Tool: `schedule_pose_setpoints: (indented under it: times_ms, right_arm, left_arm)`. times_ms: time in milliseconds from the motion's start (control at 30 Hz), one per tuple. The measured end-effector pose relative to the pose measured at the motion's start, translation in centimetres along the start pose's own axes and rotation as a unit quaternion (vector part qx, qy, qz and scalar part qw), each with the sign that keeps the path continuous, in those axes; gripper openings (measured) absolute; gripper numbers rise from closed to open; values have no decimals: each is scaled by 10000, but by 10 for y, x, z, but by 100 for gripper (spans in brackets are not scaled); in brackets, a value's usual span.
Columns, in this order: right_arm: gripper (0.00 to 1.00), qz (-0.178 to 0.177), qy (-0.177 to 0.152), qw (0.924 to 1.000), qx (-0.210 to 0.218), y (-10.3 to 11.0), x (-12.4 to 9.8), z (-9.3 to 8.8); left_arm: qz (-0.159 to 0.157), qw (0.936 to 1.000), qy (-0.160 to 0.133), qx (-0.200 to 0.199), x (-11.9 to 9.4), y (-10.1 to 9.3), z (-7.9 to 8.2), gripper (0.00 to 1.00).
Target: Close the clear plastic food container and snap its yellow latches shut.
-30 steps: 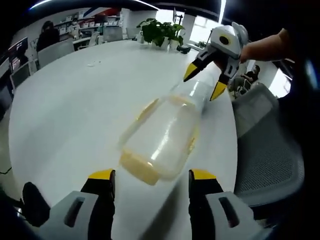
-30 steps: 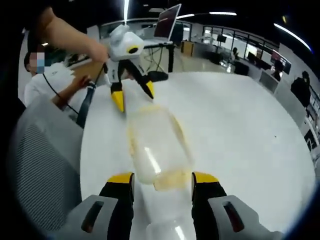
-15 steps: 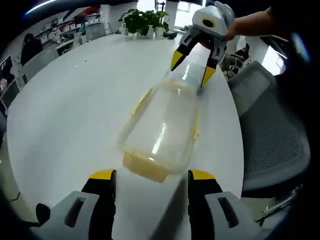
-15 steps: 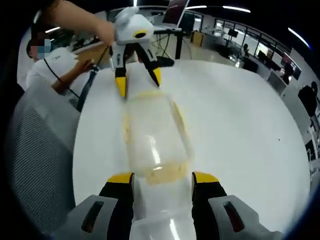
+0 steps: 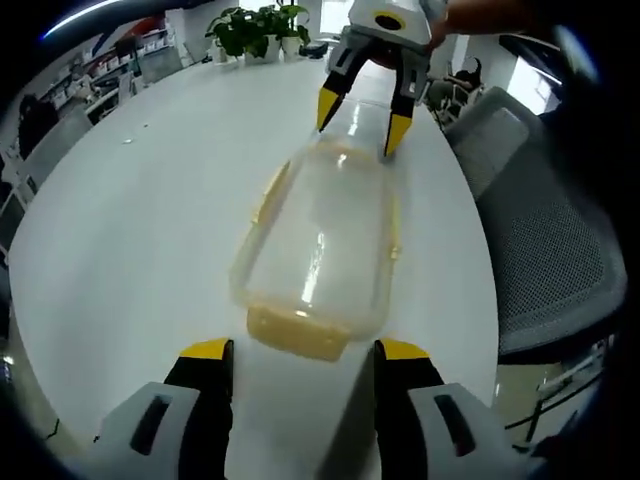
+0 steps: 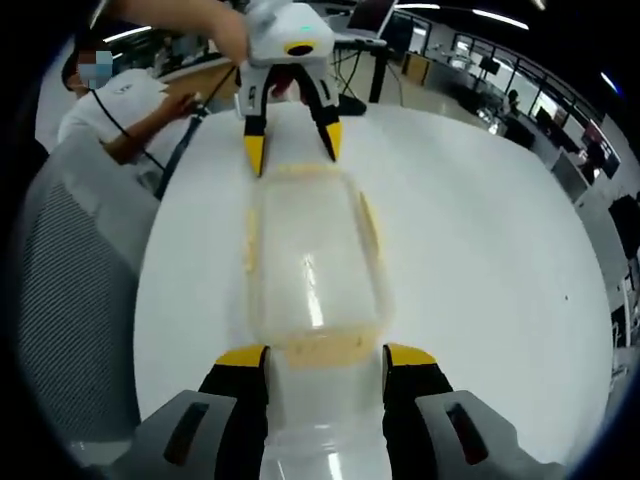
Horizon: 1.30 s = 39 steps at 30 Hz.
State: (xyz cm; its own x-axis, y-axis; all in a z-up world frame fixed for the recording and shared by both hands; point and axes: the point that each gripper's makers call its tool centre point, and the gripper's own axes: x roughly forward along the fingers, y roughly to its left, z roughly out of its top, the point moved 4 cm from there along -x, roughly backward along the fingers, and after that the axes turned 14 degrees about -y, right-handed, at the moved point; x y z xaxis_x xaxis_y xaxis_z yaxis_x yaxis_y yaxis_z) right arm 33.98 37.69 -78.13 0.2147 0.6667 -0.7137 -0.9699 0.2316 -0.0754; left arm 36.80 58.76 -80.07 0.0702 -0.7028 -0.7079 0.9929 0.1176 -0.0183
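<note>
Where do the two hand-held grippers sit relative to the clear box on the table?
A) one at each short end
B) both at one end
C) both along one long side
A: the left hand-held gripper and the right hand-held gripper face each other across the box.

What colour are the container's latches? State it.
Yellow latches on the clear container, best in the left gripper view.

Between my jaws lies a food container point(image 5: 320, 245) of clear, glossy plastic with duller yellow plastic latches point(image 5: 298, 333). The white table point(image 5: 140, 220) under it looks smooth and faintly shiny. The chair point(image 5: 545, 250) beside it has a grey mesh cloth back.
</note>
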Motion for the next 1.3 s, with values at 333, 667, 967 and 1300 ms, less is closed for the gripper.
schedule_pose_setpoints:
  times_ms: [333, 667, 967, 1300]
  right_arm:
    - [43, 159, 288, 9990, -289, 1, 7, -2]
    - [42, 230, 379, 9986, -283, -3, 16, 1]
    - [40, 514, 668, 9952, -504, 0, 17, -6]
    - [40, 568, 742, 9947, -430, -2, 18, -7]
  left_arm:
    - [-99, 9994, 97, 320, 3, 0, 3, 53]
    - [-315, 9973, 227, 622, 4, 0, 7, 51]
    - [-644, 9931, 363, 915, 6, -4, 11, 40]
    - [-664, 9922, 433, 961, 8, -2, 12, 39]
